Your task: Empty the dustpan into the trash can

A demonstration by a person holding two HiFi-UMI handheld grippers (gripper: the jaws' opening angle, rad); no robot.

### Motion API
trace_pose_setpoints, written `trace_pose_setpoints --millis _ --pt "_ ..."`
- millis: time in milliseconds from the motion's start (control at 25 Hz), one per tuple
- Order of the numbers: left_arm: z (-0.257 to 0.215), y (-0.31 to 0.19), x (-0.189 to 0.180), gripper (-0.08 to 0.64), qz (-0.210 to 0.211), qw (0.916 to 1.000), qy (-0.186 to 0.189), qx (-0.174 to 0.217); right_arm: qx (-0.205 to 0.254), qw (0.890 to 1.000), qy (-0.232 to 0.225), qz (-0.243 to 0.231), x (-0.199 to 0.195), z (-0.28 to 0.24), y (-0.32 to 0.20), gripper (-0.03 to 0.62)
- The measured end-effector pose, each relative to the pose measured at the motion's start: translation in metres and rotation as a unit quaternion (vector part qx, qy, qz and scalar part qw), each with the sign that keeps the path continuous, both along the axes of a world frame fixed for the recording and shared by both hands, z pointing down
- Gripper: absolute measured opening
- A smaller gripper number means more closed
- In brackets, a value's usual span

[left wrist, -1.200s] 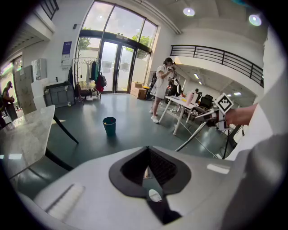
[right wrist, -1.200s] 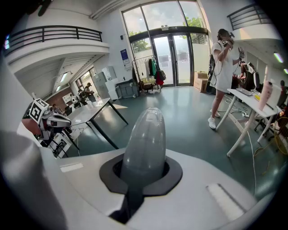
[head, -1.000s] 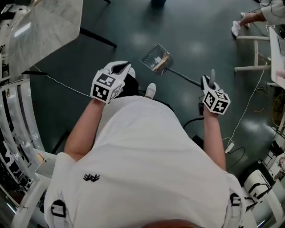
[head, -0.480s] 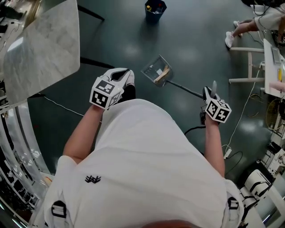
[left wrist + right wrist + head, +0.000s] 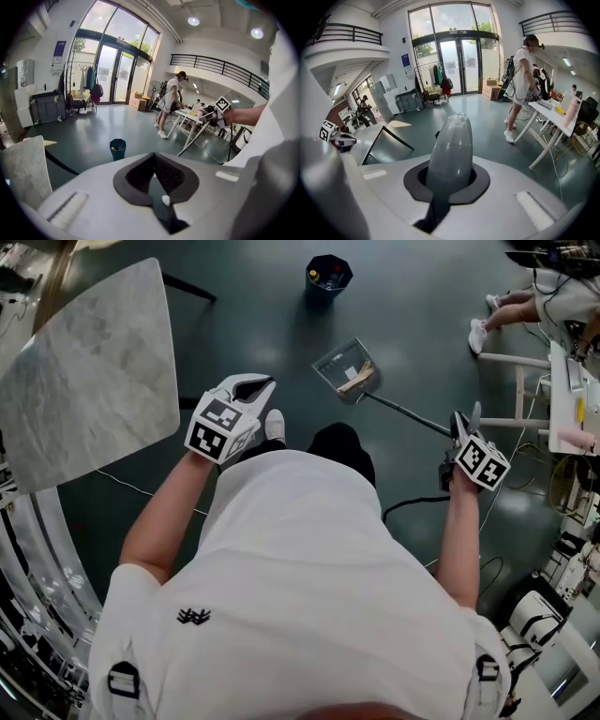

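Between the jaws of the right gripper [image 5: 466, 423] sits the grey grip of the dustpan's long handle [image 5: 412, 415]. The right gripper view shows the jaws clamped on that rounded grip [image 5: 451, 150], which fills the dark hollow of the right gripper [image 5: 447, 180] and hides whatever lies straight beyond it. From these jaws the thin handle slants forward and to the left to the dustpan [image 5: 345, 369], a clear, boxy scoop over the dark floor [image 5: 422, 315]. Something tan and pale lies inside it, too small to name. I cannot tell whether the scoop touches the floor.

Ahead of the dustpan, and well apart from it, stands the trash can [image 5: 328, 273], a small dark bin with its mouth open and some bits inside.

The left gripper [image 5: 251, 387] is held out in front of the person's chest, to the left of the dustpan and not touching it. In the left gripper view its jaws are together with nothing between them [image 5: 157, 176], and the trash can [image 5: 117, 149] stands on the floor straight beyond them, a little to the left. To the right of these jaws the same view catches the right gripper [image 5: 220, 107] on the slanting handle [image 5: 192, 140].

A marble-topped bench [image 5: 89, 381] lies left of the left jaws. A standing person [image 5: 519, 84] and a white table [image 5: 548, 122] are off to the right of the right jaws.
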State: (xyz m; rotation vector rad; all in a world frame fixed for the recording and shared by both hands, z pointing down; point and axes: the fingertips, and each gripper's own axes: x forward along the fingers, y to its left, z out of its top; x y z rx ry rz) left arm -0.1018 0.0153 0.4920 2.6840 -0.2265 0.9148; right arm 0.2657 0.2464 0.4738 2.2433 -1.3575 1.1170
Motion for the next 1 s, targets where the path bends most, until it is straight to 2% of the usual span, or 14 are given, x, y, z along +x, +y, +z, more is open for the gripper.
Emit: trace_pose_setpoints --millis 200,400,680,1000 --pt "0.001 -0.02 0.014 0.057 -0.032 0.9993 0.006 -0.017 0.016 1.0 0.016 -0.007 0.054 -0.027 -0.064 0.003" --pt "0.007 -0.056 0.036 0.057 -0.076 0.9969 -0.003 -0.018 0.038 0.999 0.02 -0.027 0.115 -0.035 -0.14 0.003" --pt "-0.003 -0.097 0.084 0.057 -0.128 0.9917 -0.005 -0.006 0.031 0.995 0.036 -0.088 0.18 -0.041 -0.245 0.003" --pt "-0.009 -0.127 0.123 0.057 -0.182 0.9833 -0.006 0.001 0.035 0.987 0.049 -0.147 0.234 -0.038 -0.345 0.003"
